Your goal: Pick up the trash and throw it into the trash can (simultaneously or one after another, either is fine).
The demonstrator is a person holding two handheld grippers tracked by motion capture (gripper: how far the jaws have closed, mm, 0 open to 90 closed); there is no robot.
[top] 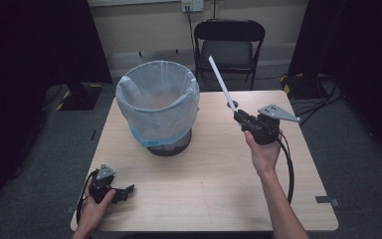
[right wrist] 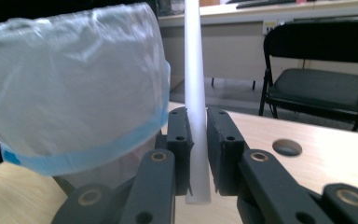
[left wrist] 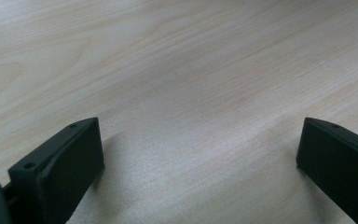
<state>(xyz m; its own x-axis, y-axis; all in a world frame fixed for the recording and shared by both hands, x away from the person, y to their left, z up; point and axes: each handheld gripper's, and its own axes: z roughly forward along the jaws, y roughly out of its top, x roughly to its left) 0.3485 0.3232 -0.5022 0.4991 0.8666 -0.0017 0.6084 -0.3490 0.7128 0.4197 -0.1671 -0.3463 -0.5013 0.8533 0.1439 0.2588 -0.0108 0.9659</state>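
A long white tube point(top: 221, 83) sticks up and away from my right gripper point(top: 239, 117), which is shut on its lower end above the table's right half. In the right gripper view the white tube point(right wrist: 196, 93) stands pinched between the two black pads point(right wrist: 181, 140), with its cut end showing below them. A bin lined with a pale blue-white bag point(top: 158, 102) stands on the table to the left of that gripper, and the same bag point(right wrist: 70, 88) looms at the left of the right gripper view. My left gripper point(top: 128, 190) rests open at the table's near left corner, nothing between its jaws.
The wooden table point(top: 204, 174) has a round cable hole point(top: 233, 104) near the right gripper. A black folding chair point(top: 229, 45) stands behind the far edge. Cables lie on the floor at the right. In the left gripper view, bare tabletop point(left wrist: 191, 93) lies between the jaws.
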